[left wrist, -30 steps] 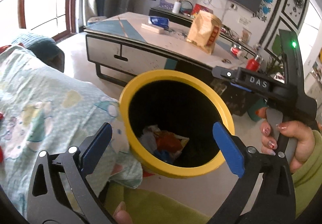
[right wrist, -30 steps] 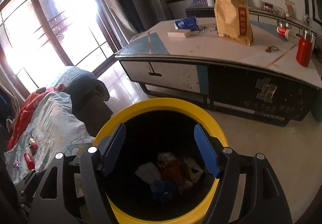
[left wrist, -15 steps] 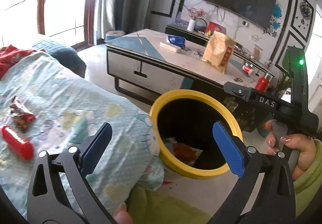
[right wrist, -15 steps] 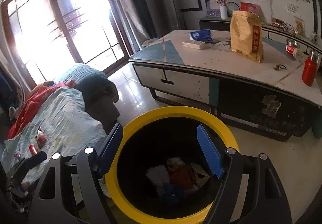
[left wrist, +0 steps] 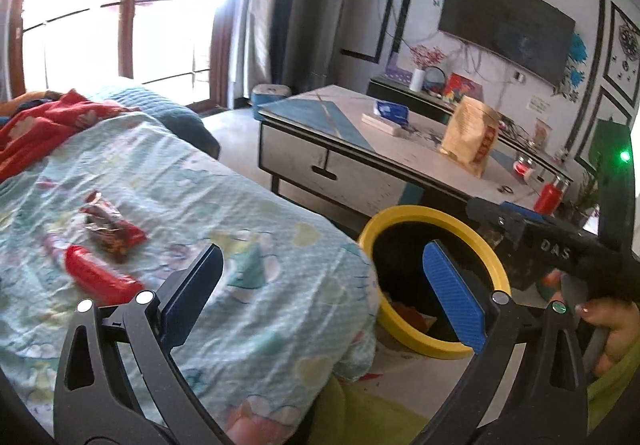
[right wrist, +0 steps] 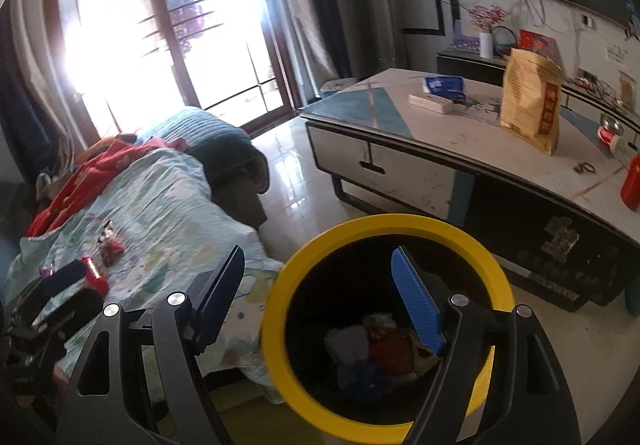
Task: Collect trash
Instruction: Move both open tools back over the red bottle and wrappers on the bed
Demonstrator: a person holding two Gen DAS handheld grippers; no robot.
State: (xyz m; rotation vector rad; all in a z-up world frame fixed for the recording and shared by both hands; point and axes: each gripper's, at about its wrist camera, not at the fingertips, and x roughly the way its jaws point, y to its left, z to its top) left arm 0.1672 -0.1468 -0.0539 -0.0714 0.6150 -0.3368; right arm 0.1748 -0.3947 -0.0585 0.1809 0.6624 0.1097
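A yellow-rimmed black bin (left wrist: 404,215) (right wrist: 384,223) stands on the floor beside the bed and holds several crumpled wrappers (right wrist: 384,349). On the light blue blanket (left wrist: 192,197) lie a red crumpled snack wrapper (left wrist: 110,231) (right wrist: 109,243) and a red tube-shaped packet (left wrist: 98,279) (right wrist: 93,271). My left gripper (left wrist: 322,289) is open and empty, hovering over the blanket's edge between trash and bin. My right gripper (right wrist: 318,303) is open and empty over the bin's left rim. The right gripper's body (left wrist: 560,249) shows in the left wrist view.
A low coffee table (left wrist: 360,149) (right wrist: 452,133) behind the bin carries a tan paper bag (right wrist: 530,105), a blue pack (right wrist: 444,85), a white box and a red bottle (left wrist: 552,195). A red cloth (left wrist: 44,125) and dark cushion (right wrist: 216,141) lie farther up the bed.
Both grippers rose and swung left from over the bin toward the bed. The red wrappers on the blanket came into view. Both stayed open and empty.
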